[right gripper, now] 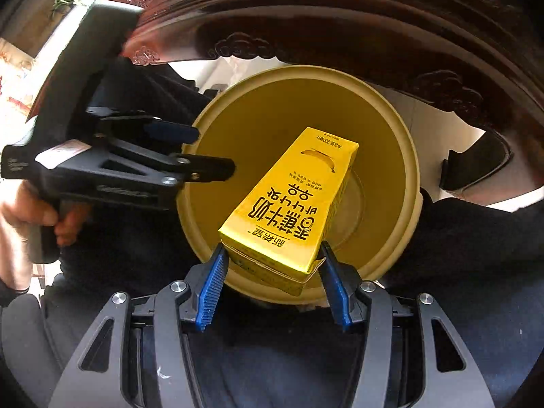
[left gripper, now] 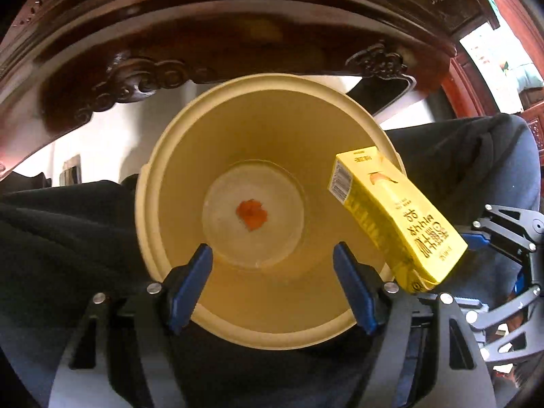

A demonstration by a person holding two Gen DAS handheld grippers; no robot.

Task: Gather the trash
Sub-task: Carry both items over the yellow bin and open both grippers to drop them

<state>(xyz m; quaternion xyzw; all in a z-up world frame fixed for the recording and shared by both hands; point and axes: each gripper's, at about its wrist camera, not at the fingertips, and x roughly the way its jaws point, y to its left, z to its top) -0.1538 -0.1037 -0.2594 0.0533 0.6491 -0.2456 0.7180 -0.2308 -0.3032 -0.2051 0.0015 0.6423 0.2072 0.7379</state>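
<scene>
A round yellow bin (left gripper: pixel 149 204) stands below both grippers, seen from above, with an orange scrap (left gripper: pixel 251 213) on its pale bottom. My left gripper (left gripper: pixel 272 250) hangs over the bin's mouth, open, with nothing between its blue pads. In the right wrist view the left gripper (right gripper: pixel 212 151) reaches in from the left over the bin's rim (right gripper: pixel 411 170). My right gripper (right gripper: pixel 272 248) is shut on the near end of a yellow banana milk carton (right gripper: pixel 292 197), which tilts down into the bin's opening. The carton (left gripper: pixel 397 217) shows at the bin's right rim in the left wrist view.
A dark carved wooden table (left gripper: pixel 238 44) arches over the far side of the bin. Dark trousers (left gripper: pixel 68 238) flank the bin on both sides. A hand (right gripper: pixel 20 217) holds the left gripper's grip. White floor (left gripper: pixel 136 136) shows beyond the bin.
</scene>
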